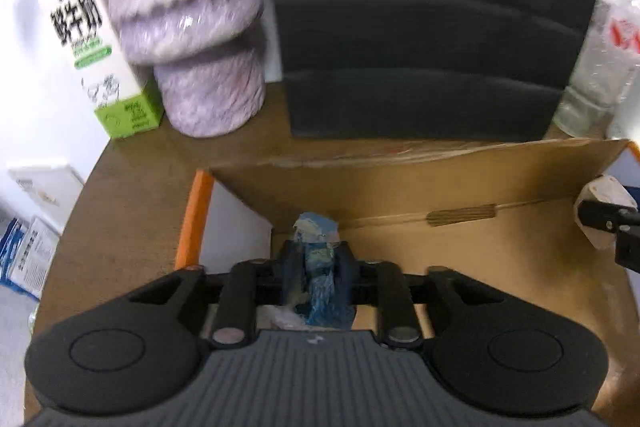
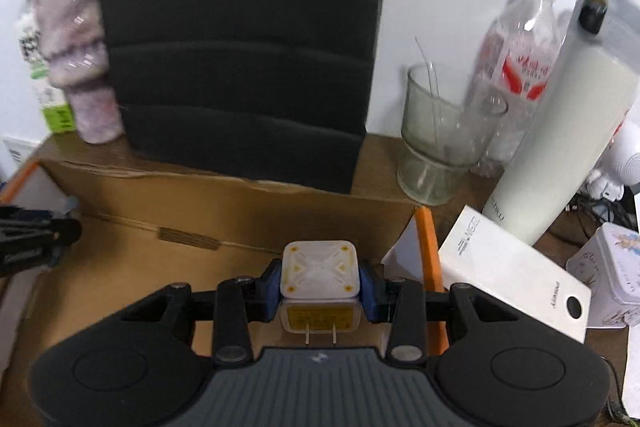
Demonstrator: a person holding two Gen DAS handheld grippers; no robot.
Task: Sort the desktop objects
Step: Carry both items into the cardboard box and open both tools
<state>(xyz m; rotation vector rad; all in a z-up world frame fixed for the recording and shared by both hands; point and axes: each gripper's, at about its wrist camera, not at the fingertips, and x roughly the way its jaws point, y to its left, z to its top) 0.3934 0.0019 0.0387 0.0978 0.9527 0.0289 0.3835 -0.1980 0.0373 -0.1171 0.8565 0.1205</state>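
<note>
Hovering over an open cardboard box [image 2: 132, 211] on the worktop [image 1: 132, 179], the right gripper [image 2: 320, 285] clamps a white charger [image 2: 319, 269]; the left gripper [image 1: 318, 267] jaws flank a crumpled blue wrapper [image 1: 320, 283], grip unclear.

Behind the cardboard box [image 1: 400, 195], the black bag [image 1: 432, 27] is cut off by the top edge, and motion blur smears the furry purple bundle [image 1: 188, 19] to its left. The crumpled blue wrapper [image 1: 318, 267] is too blurred to identify, its lower end hidden behind the left gripper [image 1: 318, 267].
</note>
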